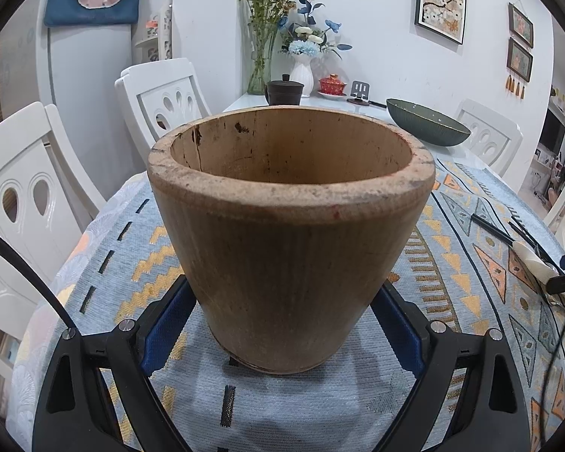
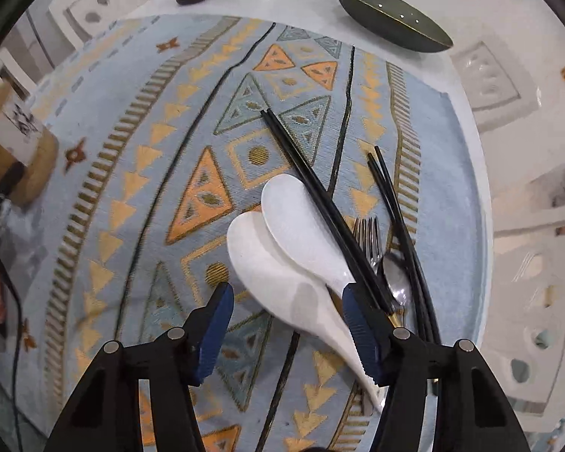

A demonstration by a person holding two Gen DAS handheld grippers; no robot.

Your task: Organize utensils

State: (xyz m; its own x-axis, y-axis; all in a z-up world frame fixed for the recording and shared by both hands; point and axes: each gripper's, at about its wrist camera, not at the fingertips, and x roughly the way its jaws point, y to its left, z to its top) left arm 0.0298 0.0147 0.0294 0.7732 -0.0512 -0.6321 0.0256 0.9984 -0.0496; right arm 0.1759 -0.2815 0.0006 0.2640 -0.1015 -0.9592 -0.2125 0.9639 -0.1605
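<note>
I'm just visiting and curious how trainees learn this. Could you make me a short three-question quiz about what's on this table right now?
1. True or false: the wooden holder already has utensils in it.
2. What does the left gripper clamp? A) bowl B) wooden holder C) fork
3. Which utensil lies between the right gripper fingers?

Key
1. False; it looks empty.
2. B
3. The nearer white spoon, not yet pinched; the chopsticks and fork lie beside it.
</note>
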